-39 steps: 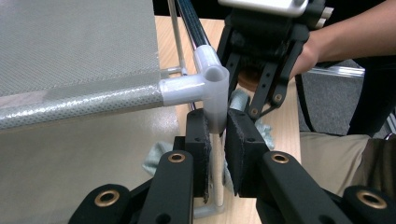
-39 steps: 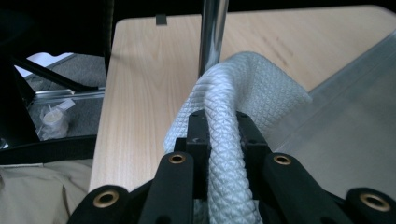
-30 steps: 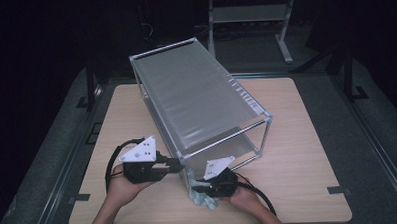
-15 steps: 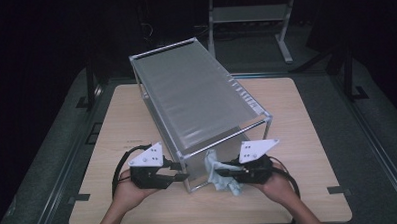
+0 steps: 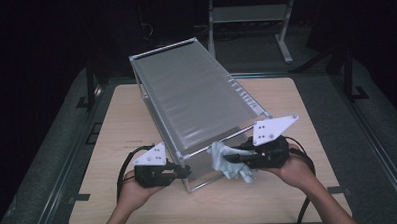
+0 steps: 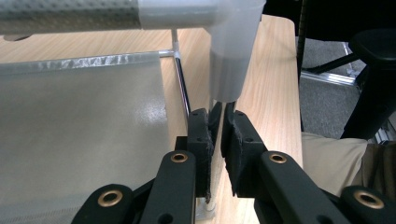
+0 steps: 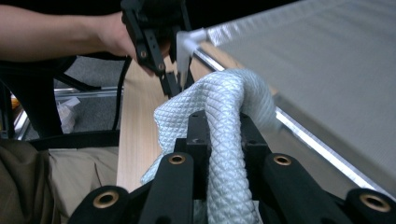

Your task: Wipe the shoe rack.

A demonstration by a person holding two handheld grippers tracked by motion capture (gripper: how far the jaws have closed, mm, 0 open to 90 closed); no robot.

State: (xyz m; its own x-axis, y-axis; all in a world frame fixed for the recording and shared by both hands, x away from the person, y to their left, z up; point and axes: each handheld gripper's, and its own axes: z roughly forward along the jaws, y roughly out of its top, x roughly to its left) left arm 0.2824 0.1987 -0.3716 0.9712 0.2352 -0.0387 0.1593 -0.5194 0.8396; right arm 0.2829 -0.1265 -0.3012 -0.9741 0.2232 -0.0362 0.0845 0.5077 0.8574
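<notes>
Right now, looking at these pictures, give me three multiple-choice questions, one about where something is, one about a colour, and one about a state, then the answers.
1. Where is the cloth?
A. At the open near end of the mesh-sided frame
B. On the floor beside the table
C. On top of the frame

2. What colour is the cloth?
A. Red
B. White
C. Black

3. What is the left gripper doing?
A. Hanging open above the table
B. Holding the cloth
C. Clamped on the frame's thin upright corner post

Answers:
1. A, the high view shows it held by the right gripper at the frame's near opening.
2. B, the right gripper view shows white quilted fabric.
3. C, the left gripper view shows the post between its closed pads.
</notes>
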